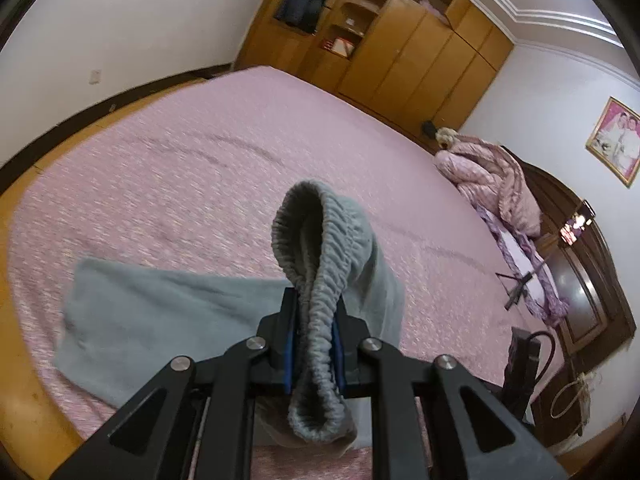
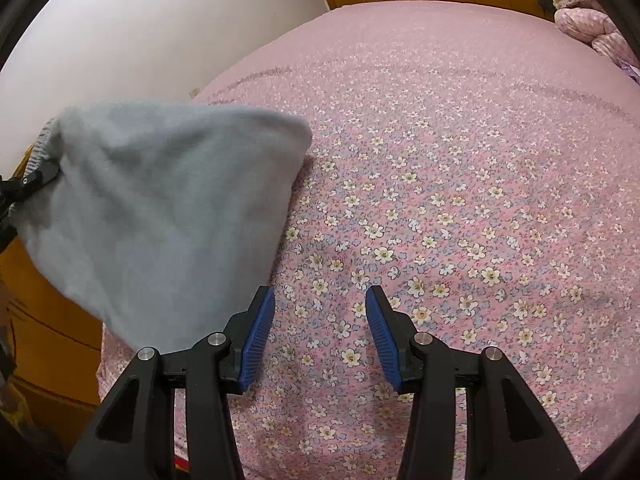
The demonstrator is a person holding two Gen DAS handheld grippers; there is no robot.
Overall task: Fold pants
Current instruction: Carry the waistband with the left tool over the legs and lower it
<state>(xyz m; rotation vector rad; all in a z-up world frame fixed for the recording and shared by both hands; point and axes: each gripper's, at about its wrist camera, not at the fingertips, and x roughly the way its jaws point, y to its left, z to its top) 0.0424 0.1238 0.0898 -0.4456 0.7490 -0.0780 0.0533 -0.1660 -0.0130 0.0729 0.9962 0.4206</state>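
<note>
On the pink flowered bedspread, the grey pants lie partly spread and partly lifted. The left gripper is clamped on the elastic waistband: the gathered band is pinched between the blue pads, looping up above the fingertips and hanging in a smaller fold below them, toward the camera. From that pinched point the cloth drops away on both sides. To the left in the left wrist view, the rest of the pants rests flat on the bed as a broad grey panel, its long axis running roughly crosswise in the picture, away from the gripper toward the left edge of the bed. A shorter flap hangs to the right of the waistband.

In the right wrist view the same pants appear as a raised grey sheet at the left, held off the bed, with the left gripper just visible at its far left edge. The right gripper stands released, its blue pads apart with only bedspread between them; the nearest cloth edge lies just beside its left finger, whether touching I cannot tell.
</note>
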